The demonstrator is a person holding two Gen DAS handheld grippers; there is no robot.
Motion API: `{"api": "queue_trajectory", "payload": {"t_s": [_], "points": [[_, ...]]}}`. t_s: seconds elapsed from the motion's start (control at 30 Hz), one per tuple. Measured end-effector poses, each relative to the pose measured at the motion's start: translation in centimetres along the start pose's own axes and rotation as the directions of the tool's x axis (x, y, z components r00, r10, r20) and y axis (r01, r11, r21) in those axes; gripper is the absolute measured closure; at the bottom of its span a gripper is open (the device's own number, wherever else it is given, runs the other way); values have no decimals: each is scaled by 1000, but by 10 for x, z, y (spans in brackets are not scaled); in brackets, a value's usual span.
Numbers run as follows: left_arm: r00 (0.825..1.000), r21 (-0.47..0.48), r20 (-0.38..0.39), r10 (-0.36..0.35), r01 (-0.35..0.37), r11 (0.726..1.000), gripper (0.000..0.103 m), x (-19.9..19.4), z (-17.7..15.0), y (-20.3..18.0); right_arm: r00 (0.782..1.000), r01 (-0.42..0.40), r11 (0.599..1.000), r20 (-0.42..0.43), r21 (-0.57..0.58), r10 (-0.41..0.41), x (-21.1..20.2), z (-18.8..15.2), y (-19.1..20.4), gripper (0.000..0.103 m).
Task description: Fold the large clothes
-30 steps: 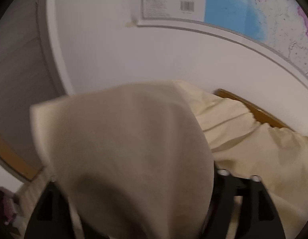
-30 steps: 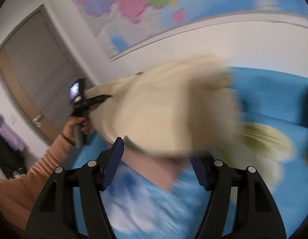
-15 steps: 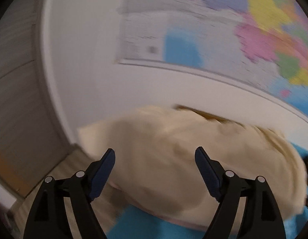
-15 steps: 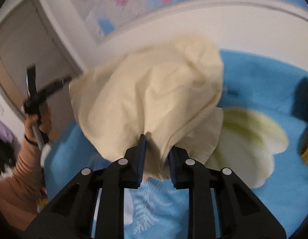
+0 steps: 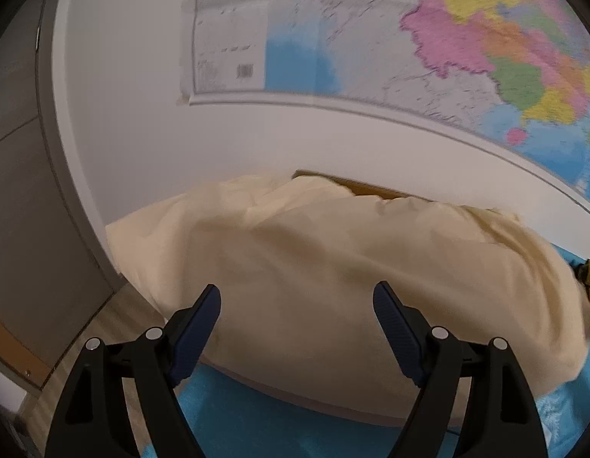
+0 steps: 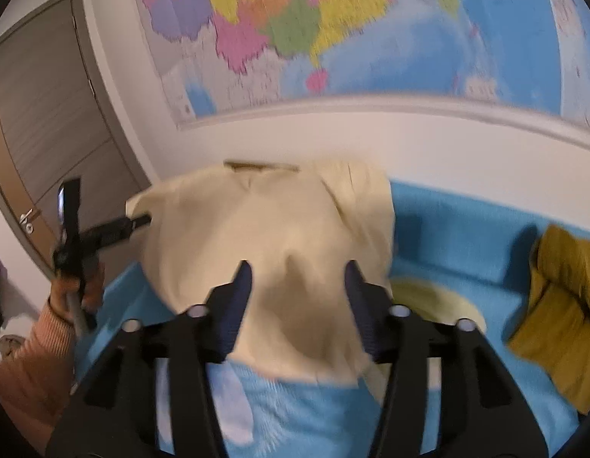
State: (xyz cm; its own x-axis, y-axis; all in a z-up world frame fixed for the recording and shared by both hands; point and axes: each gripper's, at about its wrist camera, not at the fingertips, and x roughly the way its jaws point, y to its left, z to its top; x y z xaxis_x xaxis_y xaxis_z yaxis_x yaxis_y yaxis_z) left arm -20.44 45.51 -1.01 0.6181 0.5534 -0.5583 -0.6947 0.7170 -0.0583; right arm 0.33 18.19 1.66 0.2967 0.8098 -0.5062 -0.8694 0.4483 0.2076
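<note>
A large cream garment (image 5: pixel 333 267) lies bunched on a blue patterned bed cover (image 5: pixel 275 420). In the left wrist view my left gripper (image 5: pixel 296 305) is open, its fingers apart and just short of the cloth's near edge. In the right wrist view the same cream garment (image 6: pixel 279 221) lies in a mound. My right gripper (image 6: pixel 296 278) is open, its fingers spread over the near edge of the cloth with nothing pinched. The left gripper (image 6: pixel 138 223) shows at the garment's left edge, held by a hand in an orange sleeve.
A mustard garment (image 6: pixel 561 305) lies on the bed at the right. A colourful wall map (image 6: pixel 333 38) hangs above the bed. A grey door (image 6: pixel 47 133) stands at the left. A wooden headboard strip (image 5: pixel 371 191) shows behind the cloth.
Both grippers have let go of the cream garment, which has dropped onto the bed. The right gripper was shut on it half a second ago and has opened. The left gripper opened earlier.
</note>
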Motion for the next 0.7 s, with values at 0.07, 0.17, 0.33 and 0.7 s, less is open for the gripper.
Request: {"api": "queue_trajectory", "payload": {"t_s": [0.07, 0.17, 0.33, 0.7], "points": [[1000, 20, 11, -5, 5, 1000, 22, -5, -2, -7, 1000, -21, 1000, -3, -16, 20, 9, 7, 5, 51], [999, 44, 16, -30, 29, 999, 22, -11, -6, -16, 999, -44, 999, -21, -11, 44, 34, 21, 13, 51], [999, 61, 14, -38, 37, 997, 21, 0, -4, -26, 991, -30, 996, -125, 82, 40, 93, 28, 1, 52], [996, -15, -79, -48, 47, 999, 18, 30, -10, -6, 994, -9, 997, -112, 70, 17, 77, 13, 3, 54]]}}
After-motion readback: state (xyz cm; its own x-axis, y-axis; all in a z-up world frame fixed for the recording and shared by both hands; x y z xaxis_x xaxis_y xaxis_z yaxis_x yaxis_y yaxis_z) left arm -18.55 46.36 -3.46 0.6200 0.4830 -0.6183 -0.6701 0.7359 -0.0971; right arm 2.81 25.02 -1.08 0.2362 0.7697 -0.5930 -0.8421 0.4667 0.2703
